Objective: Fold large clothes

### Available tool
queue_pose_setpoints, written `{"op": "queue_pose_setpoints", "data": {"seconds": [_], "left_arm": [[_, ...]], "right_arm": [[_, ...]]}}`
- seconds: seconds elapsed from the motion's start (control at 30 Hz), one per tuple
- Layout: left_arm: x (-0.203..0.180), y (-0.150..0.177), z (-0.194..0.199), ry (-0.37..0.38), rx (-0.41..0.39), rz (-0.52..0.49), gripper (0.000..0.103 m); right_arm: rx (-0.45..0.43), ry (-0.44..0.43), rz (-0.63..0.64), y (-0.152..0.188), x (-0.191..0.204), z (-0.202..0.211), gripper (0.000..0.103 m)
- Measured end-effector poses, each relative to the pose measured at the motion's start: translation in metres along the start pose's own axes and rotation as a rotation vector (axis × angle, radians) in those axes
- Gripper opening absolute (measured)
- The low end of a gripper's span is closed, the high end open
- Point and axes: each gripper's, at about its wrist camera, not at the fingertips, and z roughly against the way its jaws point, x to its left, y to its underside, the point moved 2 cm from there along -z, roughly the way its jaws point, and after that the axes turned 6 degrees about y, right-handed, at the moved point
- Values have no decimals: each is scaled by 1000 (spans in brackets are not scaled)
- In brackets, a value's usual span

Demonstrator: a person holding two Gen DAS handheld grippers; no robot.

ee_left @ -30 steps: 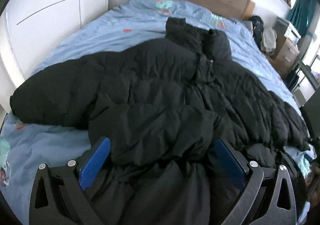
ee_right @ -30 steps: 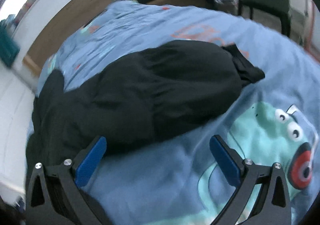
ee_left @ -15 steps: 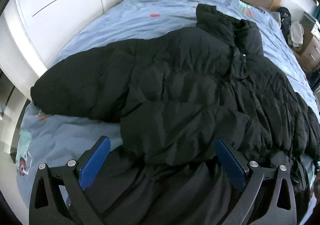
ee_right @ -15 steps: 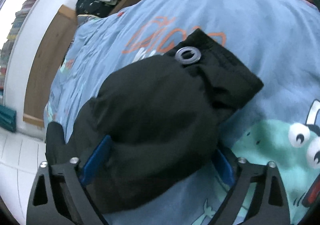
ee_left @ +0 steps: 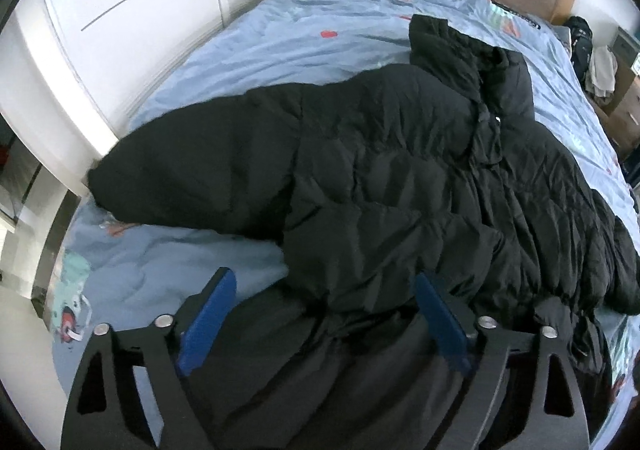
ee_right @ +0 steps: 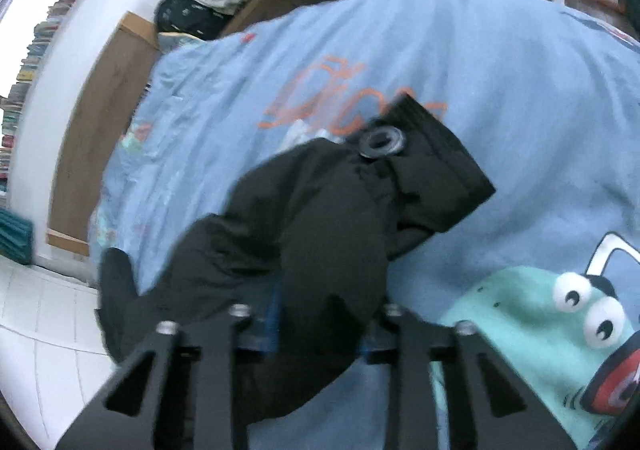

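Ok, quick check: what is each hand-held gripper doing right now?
Left hand-held gripper: open, straddling the black puffer jacket's hem, not clamped.
Right hand-held gripper: shut on the black padded jacket sleeve.

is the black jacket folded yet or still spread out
Spread out: the black jacket lies full length across the bed, one sleeve extended sideways.

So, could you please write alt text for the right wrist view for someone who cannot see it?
The right gripper is shut on the padded sleeve of a black puffer jacket, whose cuff points away from the camera. It lies over a light blue bedsheet printed with a teal cartoon monster.
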Motion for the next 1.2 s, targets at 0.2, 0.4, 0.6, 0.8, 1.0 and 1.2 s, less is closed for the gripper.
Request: {"op": "queue_pose_setpoints", "data": {"seconds": [0.2,0.4,0.6,0.8,1.0,1.2], "left_arm": [[24,-3,21,5,-12,33,83],[55,-5,43,-29,-47,67,81],[92,-8,58,-34,-66,120,81],[126,-8,66,-40,-61,151,81],[155,0,69,-26,-54,210,84],[177,8,71,-23,-56,254,85]], "right_arm": [[-42,-48,167,2,76,32,11],[-54,-98,352,25,164,57,11],[-40,-170,507,64,241,74,11],[-2,-242,668,121,306,85,11],[61,-314,824,188,353,90,11],[141,-345,944,253,373,84,11]]}}
